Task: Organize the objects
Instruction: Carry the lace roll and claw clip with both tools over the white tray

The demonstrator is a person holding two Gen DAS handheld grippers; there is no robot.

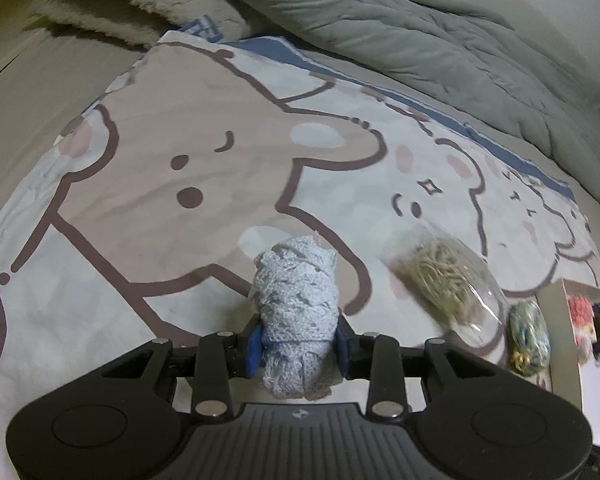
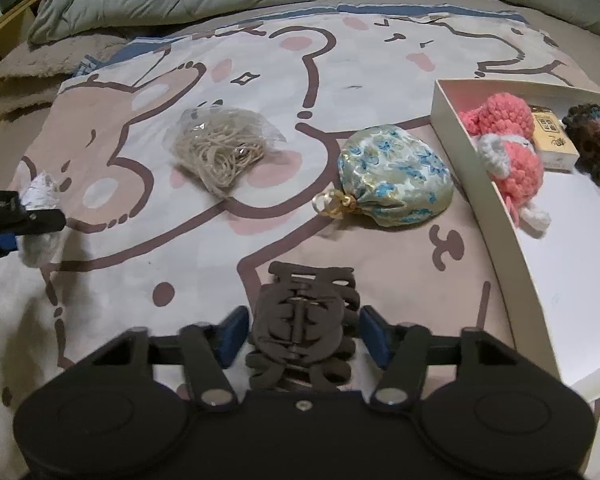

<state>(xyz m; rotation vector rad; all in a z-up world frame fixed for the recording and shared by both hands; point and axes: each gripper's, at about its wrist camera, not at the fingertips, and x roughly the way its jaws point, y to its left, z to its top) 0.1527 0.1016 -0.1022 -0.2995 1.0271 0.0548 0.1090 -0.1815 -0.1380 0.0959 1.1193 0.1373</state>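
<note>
Mid-gathering: the left claw (image 1: 298,344) grips a blue lace roll (image 1: 296,304); the right claw (image 2: 300,334) stands open around a dark hair clip (image 2: 302,336). Next, I judge, both go into the white box (image 2: 500,216) on the bed

A bear-print sheet (image 1: 172,184) covers the bed beneath a grey-green duvet (image 1: 380,20).

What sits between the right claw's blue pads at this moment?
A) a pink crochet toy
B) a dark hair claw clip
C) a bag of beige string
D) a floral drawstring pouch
B: the right wrist view shows the dark hair claw clip between the blue pads of the right claw, above the cartoon bedsheet.
</note>
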